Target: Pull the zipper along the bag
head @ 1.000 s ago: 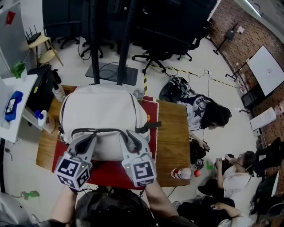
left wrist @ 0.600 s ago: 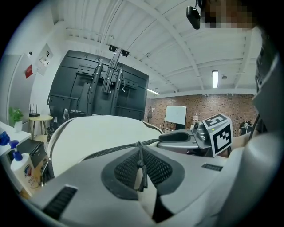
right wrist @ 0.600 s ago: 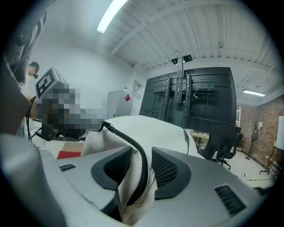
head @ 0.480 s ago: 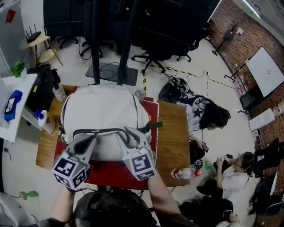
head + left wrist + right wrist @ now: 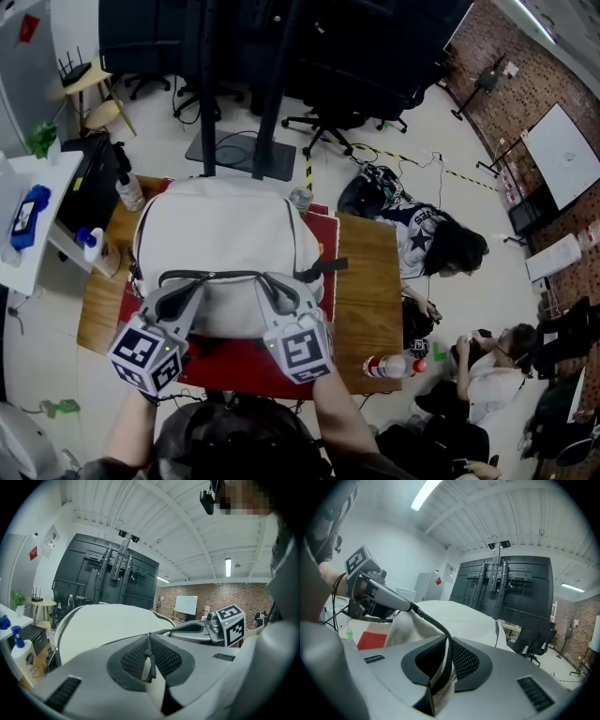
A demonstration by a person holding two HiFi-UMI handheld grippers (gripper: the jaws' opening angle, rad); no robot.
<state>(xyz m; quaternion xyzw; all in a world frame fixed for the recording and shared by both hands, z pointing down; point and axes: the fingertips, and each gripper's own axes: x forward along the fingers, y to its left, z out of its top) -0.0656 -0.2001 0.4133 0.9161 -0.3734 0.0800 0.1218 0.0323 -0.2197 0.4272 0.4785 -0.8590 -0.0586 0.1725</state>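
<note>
A white backpack (image 5: pixel 225 234) lies on a red mat (image 5: pixel 234 364) on a wooden table (image 5: pixel 361 300). A dark zipper (image 5: pixel 234 275) runs across its near edge. My left gripper (image 5: pixel 194 284) is at the zipper's left part, shut on a small dark zipper tab (image 5: pixel 150 662). My right gripper (image 5: pixel 270 279) is further right and has just been closing; it is now shut on the black zipper band (image 5: pixel 446 653) with white fabric beside it. In the right gripper view the band stretches taut from my jaws to the left gripper (image 5: pixel 410 605).
Bottles (image 5: pixel 127 192) stand at the table's left edge and one bottle (image 5: pixel 389 366) lies at the front right. People (image 5: pixel 450 248) sit on the floor to the right. An office chair (image 5: pixel 323 117) and a dark stand (image 5: pixel 234 150) are behind the table.
The right gripper has rolled a little and its marker cube has shifted slightly. The left gripper and the backpack stay where they were.
</note>
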